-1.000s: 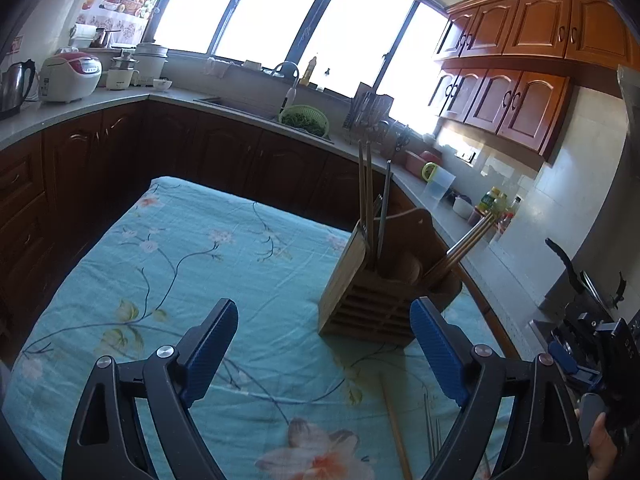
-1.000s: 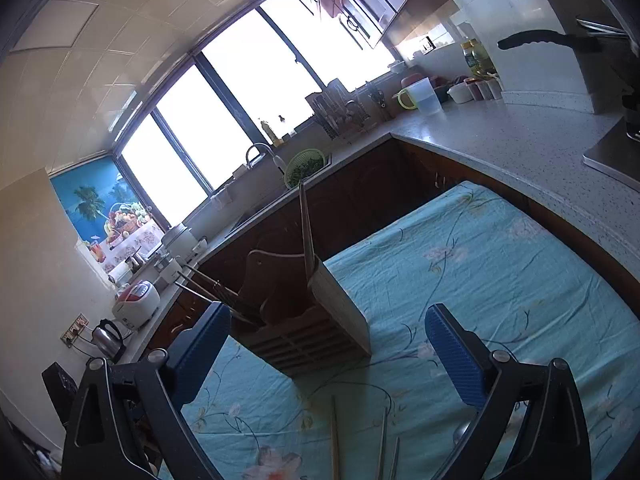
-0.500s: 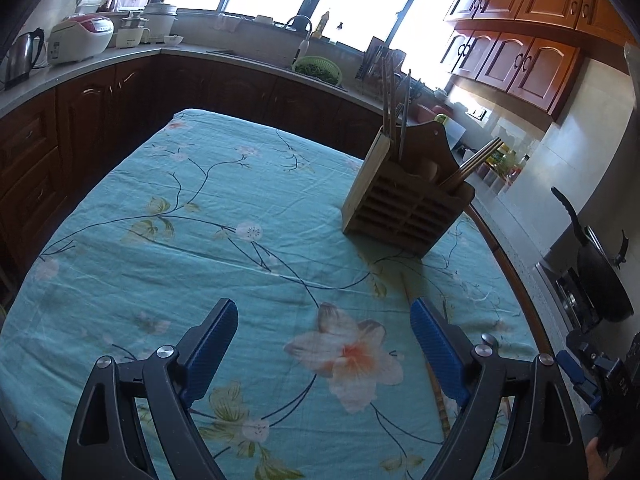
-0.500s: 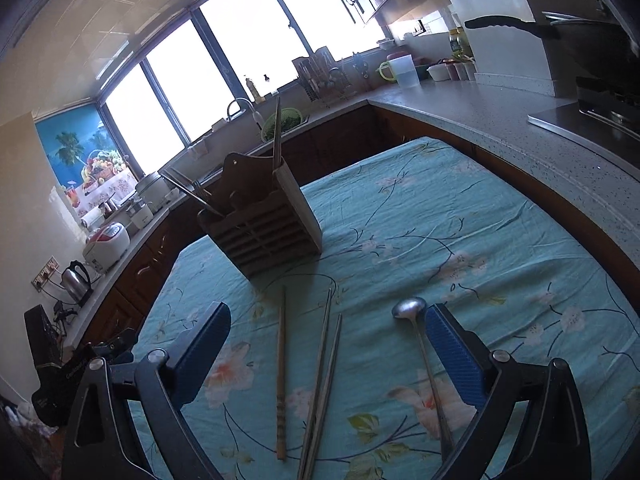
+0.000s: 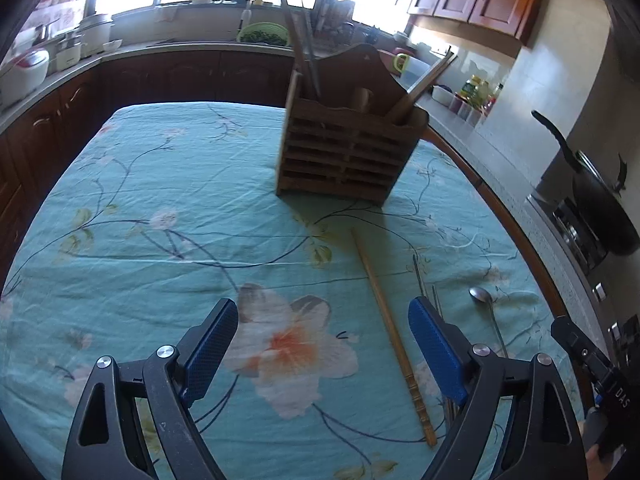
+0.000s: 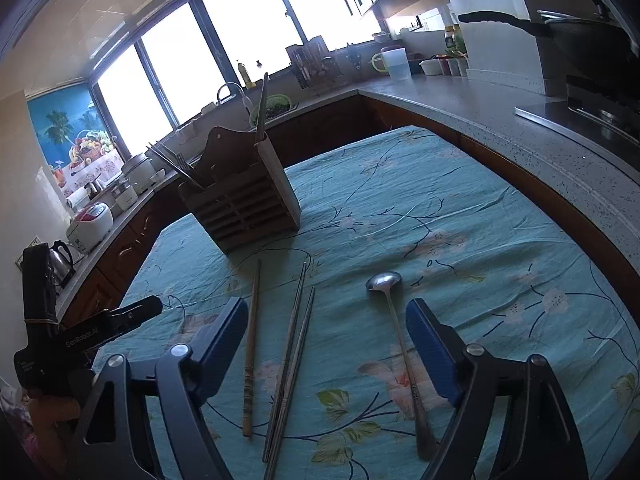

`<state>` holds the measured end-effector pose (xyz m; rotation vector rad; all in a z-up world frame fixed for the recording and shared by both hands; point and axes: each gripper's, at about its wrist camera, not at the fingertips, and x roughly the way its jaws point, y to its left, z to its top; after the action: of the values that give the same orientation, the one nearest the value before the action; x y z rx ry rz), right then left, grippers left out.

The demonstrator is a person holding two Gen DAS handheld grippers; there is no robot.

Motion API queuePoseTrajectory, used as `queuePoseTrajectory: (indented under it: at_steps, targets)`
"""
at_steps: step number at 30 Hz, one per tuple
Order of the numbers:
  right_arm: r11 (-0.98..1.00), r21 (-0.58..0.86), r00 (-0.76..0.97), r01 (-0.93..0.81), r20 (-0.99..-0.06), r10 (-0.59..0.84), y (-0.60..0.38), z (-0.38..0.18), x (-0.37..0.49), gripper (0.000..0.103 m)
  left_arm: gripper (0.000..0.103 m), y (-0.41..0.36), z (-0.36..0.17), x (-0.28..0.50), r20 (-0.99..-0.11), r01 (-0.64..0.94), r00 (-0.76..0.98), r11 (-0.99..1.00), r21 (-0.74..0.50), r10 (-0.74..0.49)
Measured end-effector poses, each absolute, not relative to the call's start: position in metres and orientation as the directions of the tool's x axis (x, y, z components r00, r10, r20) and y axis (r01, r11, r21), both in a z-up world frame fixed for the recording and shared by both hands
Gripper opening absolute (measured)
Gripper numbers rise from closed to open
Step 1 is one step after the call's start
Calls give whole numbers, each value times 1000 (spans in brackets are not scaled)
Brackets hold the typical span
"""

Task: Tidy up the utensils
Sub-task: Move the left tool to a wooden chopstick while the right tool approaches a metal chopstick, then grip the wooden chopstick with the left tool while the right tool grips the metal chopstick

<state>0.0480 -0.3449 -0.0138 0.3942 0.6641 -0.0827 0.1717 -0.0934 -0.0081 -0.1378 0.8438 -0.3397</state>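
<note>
The wooden utensil holder [image 6: 244, 200] stood on the tablecloth [image 6: 460, 240], holding several upright utensils. Before it lay one wooden chopstick [image 6: 251, 344], two metal chopsticks [image 6: 294, 360] and one spoon [image 6: 396, 332]. The left gripper [image 5: 323, 344] stood apart, empty. The right gripper [image 6: 327, 344] had just been closing, pads clear of the utensils.

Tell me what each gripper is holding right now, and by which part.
Nothing is held. The left gripper and right gripper are both open above the tablecloth; the right's fingers have just been closing, with nothing gripped between them.
</note>
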Motion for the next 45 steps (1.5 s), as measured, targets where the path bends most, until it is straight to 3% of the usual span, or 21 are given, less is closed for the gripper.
queuePoseTrajectory:
  at_steps: [2,3,8,9,15,20,26,29,31,36,38,40,42,45]
  targets:
    - [920,334,780,207,-623,51,-348,-15,50,61,83,-114,-13,183,-725,269,597,937,-222,-344]
    - [918,336,776,210,-628,52,-349,-16,51,60,80,-125,-17,190,-736,283,585,936,-208,-340]
    - [912,347,761,219,-645,63,-353,-24,54,53,46,-163,-49,218,-815,327,502,936,-130,-289]
    - [912,349,756,217,-651,70,-354,-26,56,52,35,-166,-56,220,-831,334,481,935,-121,-280]
    - [927,331,700,175,-704,120,-338,-41,78,42,26,-164,-57,193,-830,428,498,904,-18,-252]
    - [949,286,628,133,-765,142,-317,-61,107,29,20,-126,-53,159,-838,471,456,880,-58,-300]
    - [966,225,574,125,-811,115,-305,-78,133,24,21,-79,-37,148,-830,431,442,892,-137,-341]
    - [973,192,570,125,-817,88,-305,-80,140,19,30,-64,-30,153,-819,382,449,905,-185,-357]
    - [978,175,565,116,-821,80,-305,-80,145,14,48,-57,-29,160,-820,335,460,922,-196,-341]
    - [991,110,555,70,-830,53,-303,-79,145,7,48,-55,-35,184,-829,249,449,938,-242,-334]
    - [995,84,553,47,-832,44,-301,-78,144,7,44,-64,-41,195,-833,247,456,944,-219,-312]
    - [998,63,552,31,-833,36,-301,-78,144,7,26,-77,-43,201,-833,263,479,950,-166,-278]
    - [999,54,552,9,-833,40,-302,-78,145,7,18,-88,-46,208,-826,310,471,935,-173,-309]
    - [997,74,544,-10,-836,68,-305,-78,149,8,13,-106,-48,208,-831,422,441,896,-142,-339]
